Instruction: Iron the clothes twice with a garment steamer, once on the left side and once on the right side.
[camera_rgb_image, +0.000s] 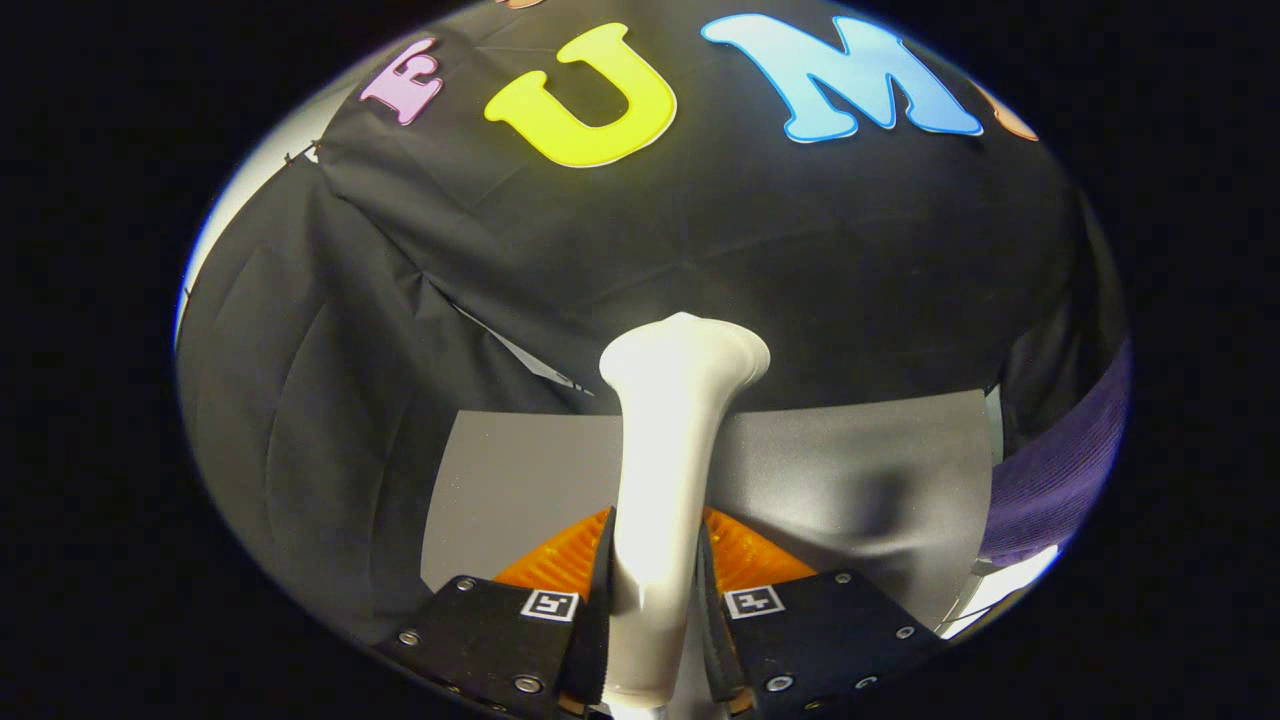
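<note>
A white garment steamer stands upright between my fingers, its flared head rising above them toward the booth wall. My gripper is shut on the steamer's handle, both fingers pressing its sides. A purple garment hangs off to the right, beyond the table's right end; only a strip of it shows.
A grey table top lies beneath and ahead of the fingers, ending at the black cloth wall. Black cloth also drapes down on the left. A bright strip shows past the table's right edge.
</note>
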